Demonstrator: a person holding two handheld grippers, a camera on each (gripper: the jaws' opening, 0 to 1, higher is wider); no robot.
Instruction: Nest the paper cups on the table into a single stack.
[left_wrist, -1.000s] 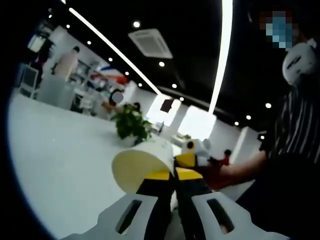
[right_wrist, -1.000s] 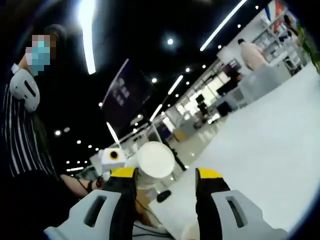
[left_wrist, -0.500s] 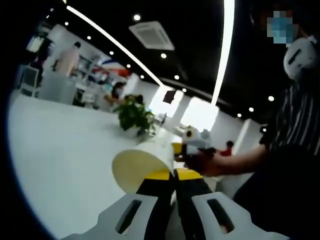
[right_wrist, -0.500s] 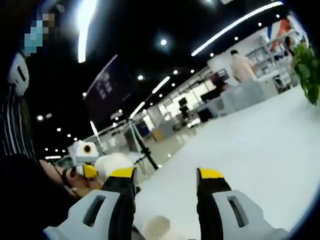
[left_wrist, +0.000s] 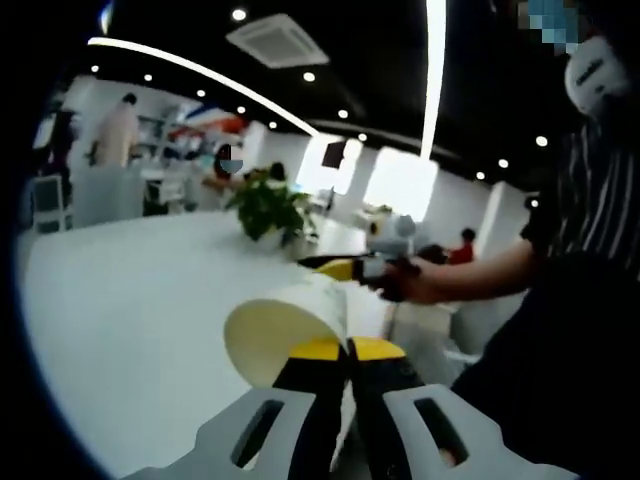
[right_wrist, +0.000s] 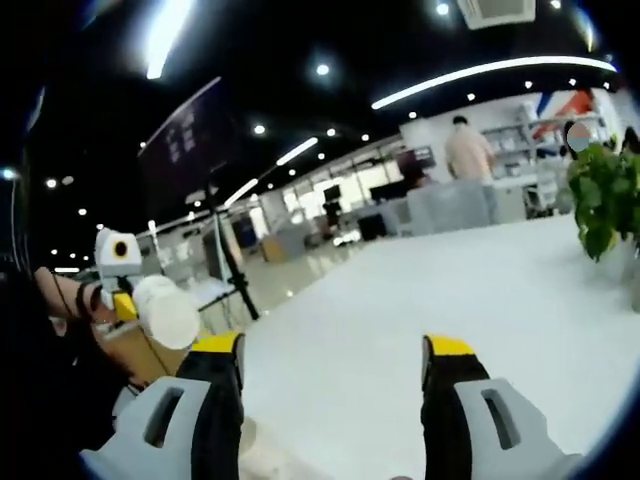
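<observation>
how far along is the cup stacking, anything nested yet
Nothing looks nested yet. In hand: the left gripper is shut on a paper cup, held sideways above the white table. The right gripper has its jaws open with nothing between them. Left: every nesting step; I can't make out other cups here.

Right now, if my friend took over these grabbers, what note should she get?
Left gripper: shut on a paper cup, held sideways above the white table, open mouth facing the camera.
Right gripper: open, nothing between its jaws, over the table.
In the right gripper view the cup shows at the left, bottom facing the camera.
Done: one cup picked up.
Left: no other cups can be made out; find them and nest them.
</observation>
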